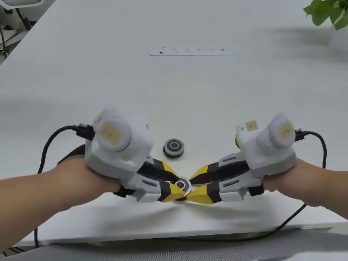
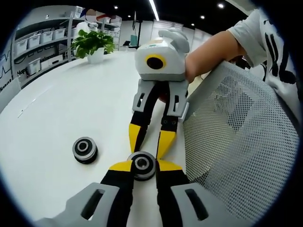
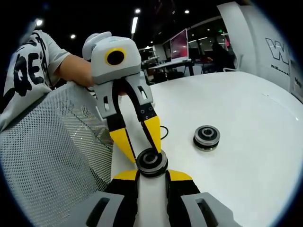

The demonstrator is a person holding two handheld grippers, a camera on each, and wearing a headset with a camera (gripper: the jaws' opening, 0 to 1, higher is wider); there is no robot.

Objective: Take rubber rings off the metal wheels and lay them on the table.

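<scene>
Both grippers meet on one metal wheel at the tabletop's near edge; the left gripper and right gripper each pinch it, jaws narrow. A second wheel lies just behind. The gripper views add a mesh chair back; the head view, a power strip

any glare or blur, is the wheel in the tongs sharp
Head view: soft even light, faint shadows on the table, held wheel sharp. Left gripper view: fisheye bends the table edge, held wheel crisp. Right gripper view: dark room, bright ceiling lamps, no glare on the held wheel.
</scene>
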